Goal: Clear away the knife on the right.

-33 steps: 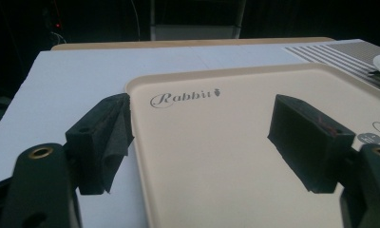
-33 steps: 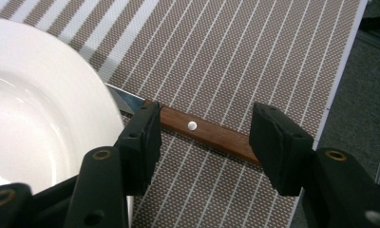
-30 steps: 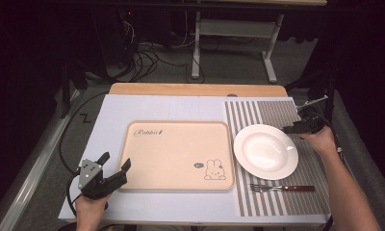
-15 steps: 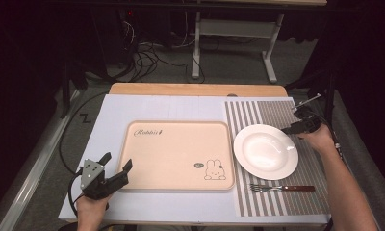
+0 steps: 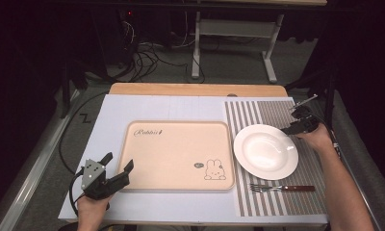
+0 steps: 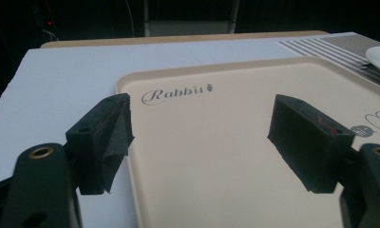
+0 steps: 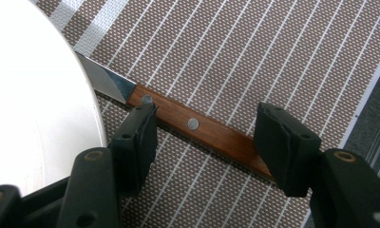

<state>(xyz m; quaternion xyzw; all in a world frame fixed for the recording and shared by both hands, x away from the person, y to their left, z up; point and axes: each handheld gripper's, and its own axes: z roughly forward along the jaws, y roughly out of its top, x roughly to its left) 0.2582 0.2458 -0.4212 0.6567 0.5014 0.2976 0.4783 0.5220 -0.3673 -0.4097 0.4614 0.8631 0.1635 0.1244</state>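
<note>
Lowered slightly since the earlier frame, the right hand-held gripper (image 7: 204,142) hangs released, jaws straddling a wooden-handled knife (image 7: 197,126) on the striped mat (image 5: 277,113) beside the white plate (image 5: 265,151). Left hand-held gripper (image 6: 200,135), also released, faces the beige tray (image 6: 235,142).

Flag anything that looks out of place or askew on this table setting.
One thing: the knife lies with its blade tip tucked under the plate's rim, on the striped mat. The fork lies neatly in front of the plate, and the tray sits square. No spills or damage visible.
</note>
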